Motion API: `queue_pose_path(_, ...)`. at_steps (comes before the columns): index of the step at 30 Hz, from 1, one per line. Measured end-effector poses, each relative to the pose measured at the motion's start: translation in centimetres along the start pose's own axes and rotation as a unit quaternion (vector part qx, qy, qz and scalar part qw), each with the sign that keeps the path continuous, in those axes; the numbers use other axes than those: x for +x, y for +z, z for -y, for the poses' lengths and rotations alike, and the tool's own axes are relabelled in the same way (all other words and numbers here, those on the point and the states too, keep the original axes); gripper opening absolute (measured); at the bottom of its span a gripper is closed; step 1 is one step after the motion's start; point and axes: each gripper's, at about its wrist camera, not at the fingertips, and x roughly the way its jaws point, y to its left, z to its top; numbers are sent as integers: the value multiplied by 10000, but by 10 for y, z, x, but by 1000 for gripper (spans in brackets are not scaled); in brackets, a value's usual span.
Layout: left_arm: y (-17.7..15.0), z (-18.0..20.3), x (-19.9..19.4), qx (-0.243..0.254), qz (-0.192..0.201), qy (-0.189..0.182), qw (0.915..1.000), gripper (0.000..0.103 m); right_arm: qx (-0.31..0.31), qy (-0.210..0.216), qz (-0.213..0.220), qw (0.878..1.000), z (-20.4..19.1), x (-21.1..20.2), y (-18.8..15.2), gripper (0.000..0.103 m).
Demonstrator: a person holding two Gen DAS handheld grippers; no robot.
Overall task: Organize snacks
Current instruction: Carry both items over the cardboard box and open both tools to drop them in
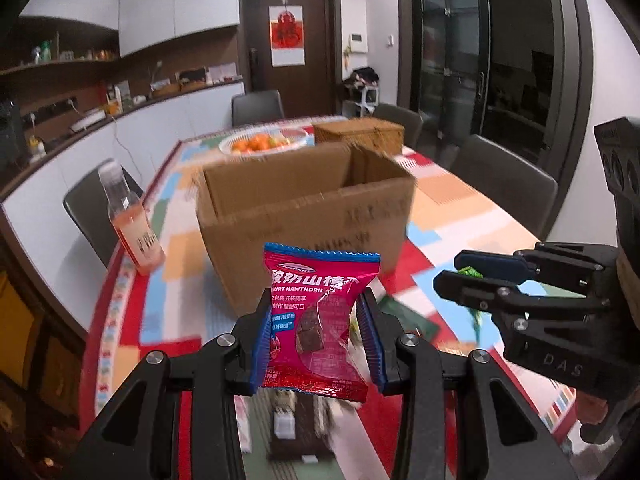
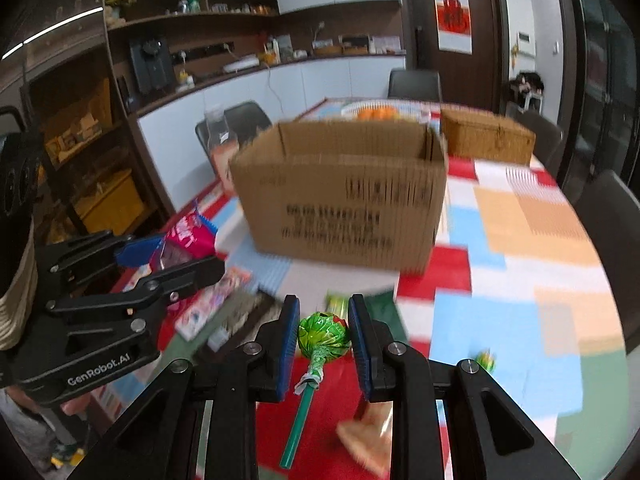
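My left gripper (image 1: 316, 320) is shut on a red yogurt hawthorn snack packet (image 1: 320, 316), held upright above the table in front of an open cardboard box (image 1: 308, 216). My right gripper (image 2: 323, 334) is shut on a green-wrapped lollipop (image 2: 323, 334), whose green stick (image 2: 298, 428) hangs down towards me. In the right wrist view the box (image 2: 340, 192) stands just ahead, and the left gripper (image 2: 168, 256) with the red packet (image 2: 186, 236) shows at the left. The right gripper (image 1: 460, 276) appears at the right of the left wrist view.
A bottle of orange drink (image 1: 132, 224) stands at the table's left edge. Behind the box are a plate of oranges (image 1: 264, 142) and a wicker basket (image 2: 486, 140). More snacks lie on the patchwork tablecloth (image 2: 520, 240) below the grippers, among them a pink packet (image 2: 212, 304). Chairs surround the table.
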Motion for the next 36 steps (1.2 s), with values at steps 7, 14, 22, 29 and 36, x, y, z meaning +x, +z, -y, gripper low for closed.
queue_pose_path(7, 44, -17, 19, -71, 216, 87, 9997, 39, -81, -29, 502, 9987, 10, 15, 55, 26)
queue_pose_path(14, 82, -41, 55, -162, 98, 109, 9998, 39, -72, 19, 655, 9978, 21, 39, 104, 26)
queue_pose_path(22, 107, -57, 99, -179, -236, 106, 9995, 39, 24, 9, 410, 9992, 36, 84, 143, 26)
queue_pose_path(29, 118, -68, 140, -293, -632, 13, 9976, 41, 133, -5, 122, 9998, 47, 115, 153, 26)
queue_pose_path(36, 116, -71, 127, -444, -535, 185, 9974, 60, 283, -291, 129, 9991, 52, 121, 158, 57)
